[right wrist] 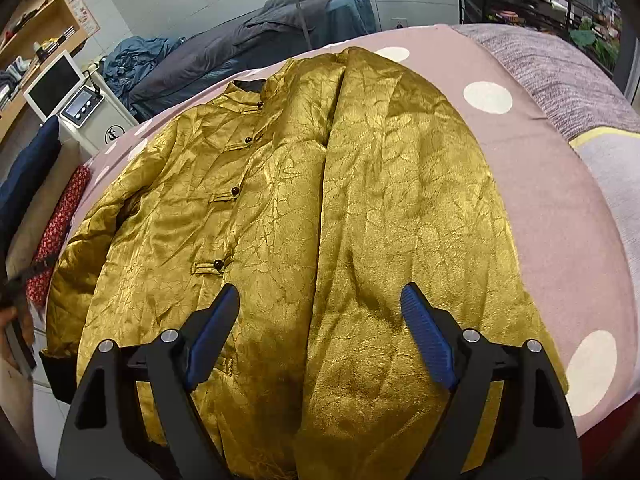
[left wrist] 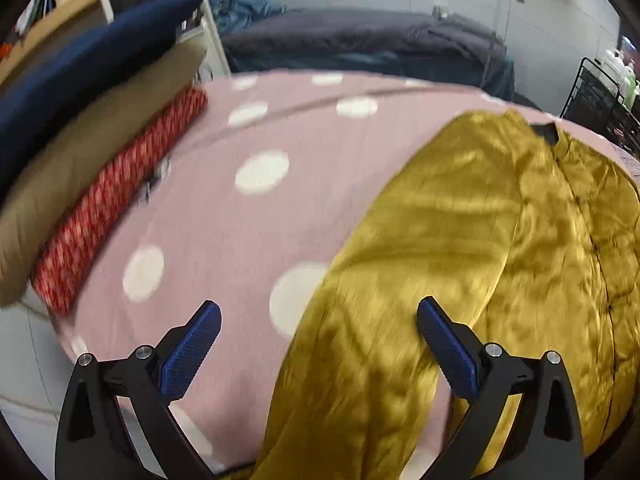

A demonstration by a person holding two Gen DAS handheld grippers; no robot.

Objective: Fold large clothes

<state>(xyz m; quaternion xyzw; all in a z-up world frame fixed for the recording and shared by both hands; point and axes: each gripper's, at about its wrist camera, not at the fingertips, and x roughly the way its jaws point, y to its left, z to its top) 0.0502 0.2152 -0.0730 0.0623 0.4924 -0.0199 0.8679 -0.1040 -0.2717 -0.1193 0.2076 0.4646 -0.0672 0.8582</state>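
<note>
Hovering wide open and empty, right tool (right wrist: 320, 328) sits over jacket (right wrist: 320, 200) hem; left tool (left wrist: 320, 340) beside sleeve, long axis toward bed's (right wrist: 540, 200) far edge.

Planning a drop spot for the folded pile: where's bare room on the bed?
Bare dotted pink bedspread between the red patterned cloth and the gold jacket; a narrower strip right of the jacket, before the grey blanket. The middle is crowded: the jacket covers it.
</note>
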